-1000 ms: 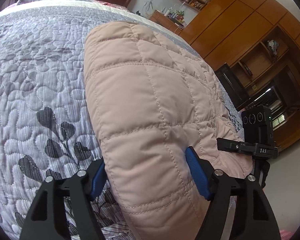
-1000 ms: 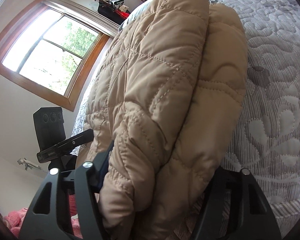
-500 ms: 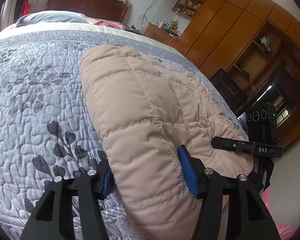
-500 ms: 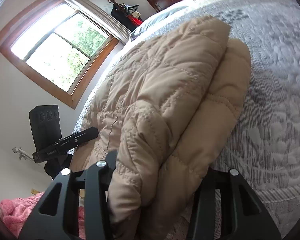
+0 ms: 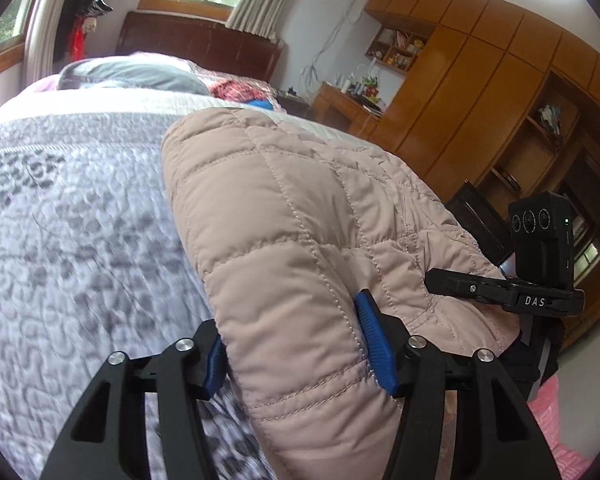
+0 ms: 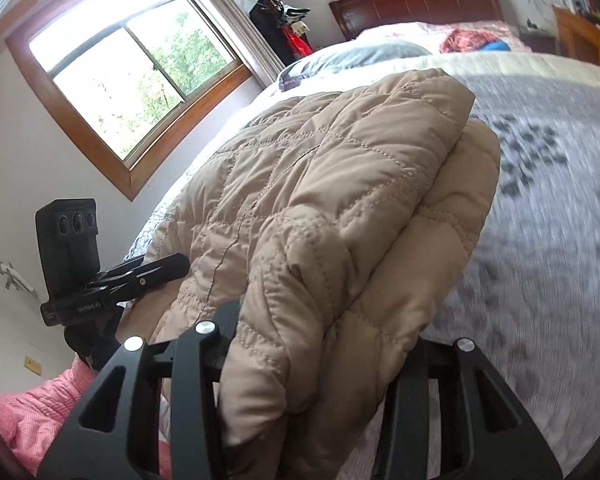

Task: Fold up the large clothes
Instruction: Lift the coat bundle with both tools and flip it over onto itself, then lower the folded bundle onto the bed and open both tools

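Note:
A beige quilted padded jacket (image 5: 300, 240) lies folded in thick layers on the grey patterned bedspread (image 5: 72, 220). My left gripper (image 5: 296, 344) is shut on the jacket's near edge, its blue pads (image 5: 374, 340) pressing the padding from both sides. In the right wrist view the same jacket (image 6: 320, 208) fills the middle, and my right gripper (image 6: 320, 360) is shut on its bunched near end. The right gripper's fingertips are hidden by the fabric. Both near ends are held up off the bed.
The other gripper's black camera shows at the right in the left view (image 5: 540, 248) and at the left in the right view (image 6: 68, 248). Pillows (image 5: 132, 76) and a dark headboard (image 5: 200, 44) lie at the far end. Wooden cabinets (image 5: 480, 92) stand right; pink fabric (image 6: 28, 420) lies below.
Both grippers have drawn back and risen with the jacket's near end, so more of the room and bed head shows. The grips have stayed closed on the jacket.

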The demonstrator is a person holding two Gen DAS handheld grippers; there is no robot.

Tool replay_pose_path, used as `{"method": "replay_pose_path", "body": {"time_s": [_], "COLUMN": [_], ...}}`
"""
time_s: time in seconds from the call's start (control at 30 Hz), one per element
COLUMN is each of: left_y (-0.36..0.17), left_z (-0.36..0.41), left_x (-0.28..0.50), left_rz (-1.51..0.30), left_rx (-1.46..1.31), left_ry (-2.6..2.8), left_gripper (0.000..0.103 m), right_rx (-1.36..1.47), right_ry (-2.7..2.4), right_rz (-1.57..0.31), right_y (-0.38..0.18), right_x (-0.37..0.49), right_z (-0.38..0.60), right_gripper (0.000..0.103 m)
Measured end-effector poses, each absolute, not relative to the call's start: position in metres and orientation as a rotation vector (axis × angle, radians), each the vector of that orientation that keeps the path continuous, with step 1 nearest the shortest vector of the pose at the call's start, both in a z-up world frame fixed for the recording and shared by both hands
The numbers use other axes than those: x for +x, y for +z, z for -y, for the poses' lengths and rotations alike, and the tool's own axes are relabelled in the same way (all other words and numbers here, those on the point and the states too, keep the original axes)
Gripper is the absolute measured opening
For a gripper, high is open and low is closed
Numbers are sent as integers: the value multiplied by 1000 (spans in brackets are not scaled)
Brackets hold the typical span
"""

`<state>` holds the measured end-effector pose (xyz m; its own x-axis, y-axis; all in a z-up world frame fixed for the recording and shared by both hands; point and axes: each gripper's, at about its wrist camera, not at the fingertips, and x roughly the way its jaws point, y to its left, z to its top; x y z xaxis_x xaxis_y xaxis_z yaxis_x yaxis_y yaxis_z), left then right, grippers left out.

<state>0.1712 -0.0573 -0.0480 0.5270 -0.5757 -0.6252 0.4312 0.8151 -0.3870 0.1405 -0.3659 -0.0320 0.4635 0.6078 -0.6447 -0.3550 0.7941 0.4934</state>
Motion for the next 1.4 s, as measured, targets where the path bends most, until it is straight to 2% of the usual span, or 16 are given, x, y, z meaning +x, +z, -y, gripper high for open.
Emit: {"method": "replay_pose_path", "body": {"time_s": [0.37,0.7,0.83,1.0,1.07,1.4], "left_y": [-41,-103,-119,-117,-114,-103], "left_z": [12,-22,-23,-26,-30,-41], "left_x": [267,324,321,316,309,248], "left_rz": [-725,-813,-813,-844,-841,-772], "left_rx": [-212,-239,-223,-238,-234,-107], "left_ry": [-469,-391,-393,-367,-352,-291], "left_gripper": [58,59,63,73,78,82], "right_rx": [237,297,368,333,299,294], "right_ry": [636,668,691,654,633,542], "right_rz": [-894,-1004,-1016,-1027,-1006,-978], "right_y": [-28,-104,-119,-113,-105,-97], "right_x": [265,335,336,324,313,258], "right_z": [314,286,296,303,308,360], "right_gripper": [40,41,45,62,72,71]}}
